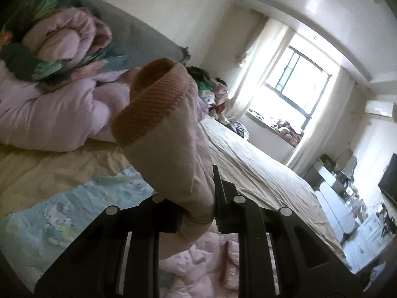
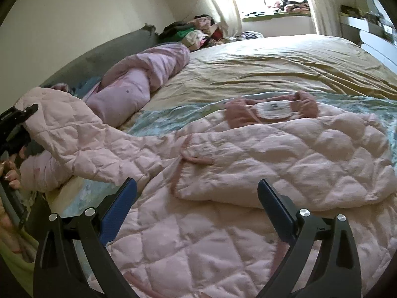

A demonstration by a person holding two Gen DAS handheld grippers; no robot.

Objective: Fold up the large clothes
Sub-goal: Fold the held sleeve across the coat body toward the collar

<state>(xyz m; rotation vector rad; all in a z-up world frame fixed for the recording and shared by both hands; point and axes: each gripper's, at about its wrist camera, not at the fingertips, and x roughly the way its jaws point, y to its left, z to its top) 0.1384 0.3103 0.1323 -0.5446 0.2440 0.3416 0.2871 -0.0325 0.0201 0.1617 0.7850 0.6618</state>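
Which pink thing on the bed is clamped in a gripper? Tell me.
The quilted pink jacket: the left gripper is shut on its sleeve. The lilac duvet by the headboard lies untouched.

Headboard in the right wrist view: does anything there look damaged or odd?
Yes. The grey headboard has a ragged, torn-looking top corner, its edge frayed against the wall. Beside it, a pile of clothes sits heaped in the bed's far corner.
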